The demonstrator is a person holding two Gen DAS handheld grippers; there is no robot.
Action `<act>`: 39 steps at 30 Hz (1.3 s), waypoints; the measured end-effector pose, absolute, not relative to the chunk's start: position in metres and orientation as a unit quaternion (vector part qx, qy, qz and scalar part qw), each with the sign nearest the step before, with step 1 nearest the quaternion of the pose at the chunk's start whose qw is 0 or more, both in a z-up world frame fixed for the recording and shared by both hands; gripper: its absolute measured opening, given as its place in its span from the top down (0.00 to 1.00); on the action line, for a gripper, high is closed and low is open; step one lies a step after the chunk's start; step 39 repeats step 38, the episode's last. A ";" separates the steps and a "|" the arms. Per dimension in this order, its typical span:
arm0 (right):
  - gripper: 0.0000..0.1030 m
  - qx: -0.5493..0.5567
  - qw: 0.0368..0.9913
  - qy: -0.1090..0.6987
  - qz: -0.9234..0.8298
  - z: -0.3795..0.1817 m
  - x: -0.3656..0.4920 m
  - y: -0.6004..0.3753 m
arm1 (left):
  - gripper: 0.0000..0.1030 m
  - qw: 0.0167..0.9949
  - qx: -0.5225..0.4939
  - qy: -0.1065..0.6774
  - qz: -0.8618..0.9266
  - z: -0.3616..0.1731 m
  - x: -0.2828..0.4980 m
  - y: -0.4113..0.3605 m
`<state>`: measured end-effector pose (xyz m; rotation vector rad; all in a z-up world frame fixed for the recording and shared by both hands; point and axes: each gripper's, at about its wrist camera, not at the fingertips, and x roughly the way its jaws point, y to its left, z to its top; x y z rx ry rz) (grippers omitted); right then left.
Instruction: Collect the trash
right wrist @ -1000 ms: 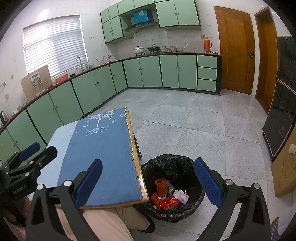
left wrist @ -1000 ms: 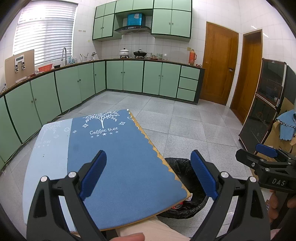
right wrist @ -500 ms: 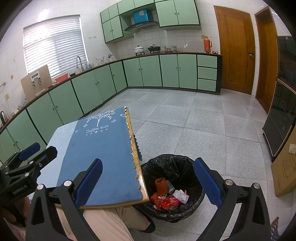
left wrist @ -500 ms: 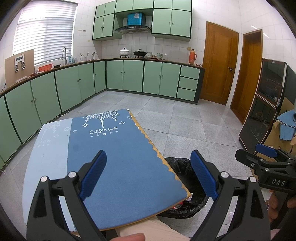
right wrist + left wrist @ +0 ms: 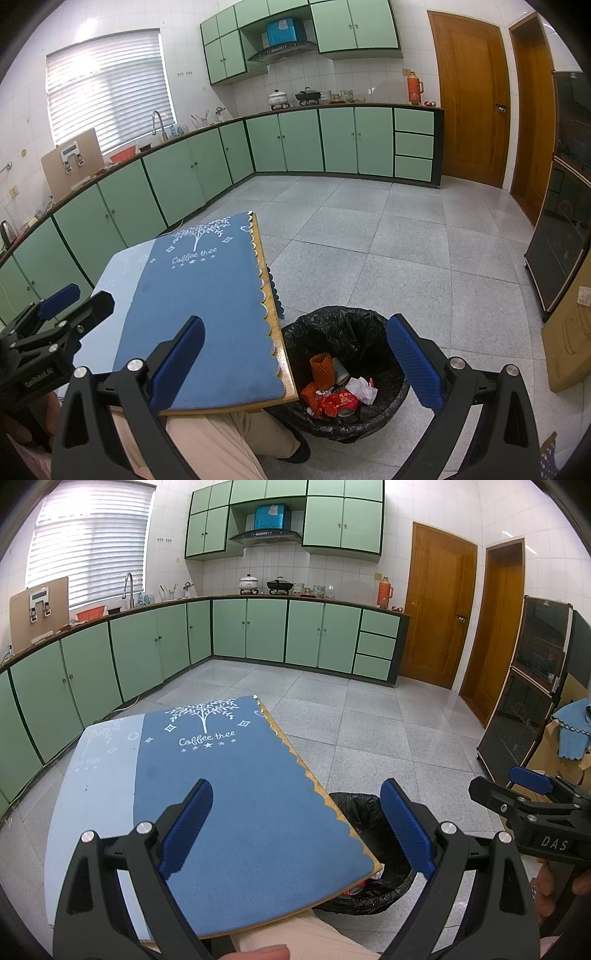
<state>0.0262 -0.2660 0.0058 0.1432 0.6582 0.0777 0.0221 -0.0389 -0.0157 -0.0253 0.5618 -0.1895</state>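
A bin lined with a black bag (image 5: 369, 417) stands on the floor beside the table's right edge; the left wrist view shows part of the bin (image 5: 364, 808) behind the table corner. Inside lie an orange foam net (image 5: 320, 367), a red wrapper (image 5: 338, 400), white crumpled paper (image 5: 364, 388) and a small cup (image 5: 341, 371). My left gripper (image 5: 295, 825) hangs open over the blue mat (image 5: 236, 794), nothing between its fingers. My right gripper (image 5: 295, 363) is open too, above the table edge and the bin. Each gripper shows at the side of the other's view.
The small table (image 5: 290, 387) carries a blue "Coffee tree" mat (image 5: 207, 295) and a pale mat (image 5: 96, 768). A person's legs (image 5: 221, 439) show under the table. Green cabinets (image 5: 147, 646) line the left and back walls. Dark cabinets (image 5: 535, 686) and cardboard boxes (image 5: 569, 332) stand right.
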 end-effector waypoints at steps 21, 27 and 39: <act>0.06 0.070 0.942 0.326 0.038 -0.002 0.028 -0.264 | 0.13 0.956 -0.014 0.279 -0.092 -0.021 0.021 -0.038; 0.06 0.070 0.941 0.328 0.038 -0.003 0.029 -0.265 | 0.13 0.955 -0.014 0.280 -0.092 -0.022 0.021 -0.038; 0.06 0.071 0.941 0.328 0.038 -0.005 0.029 -0.264 | 0.13 0.955 -0.016 0.281 -0.091 -0.025 0.021 -0.037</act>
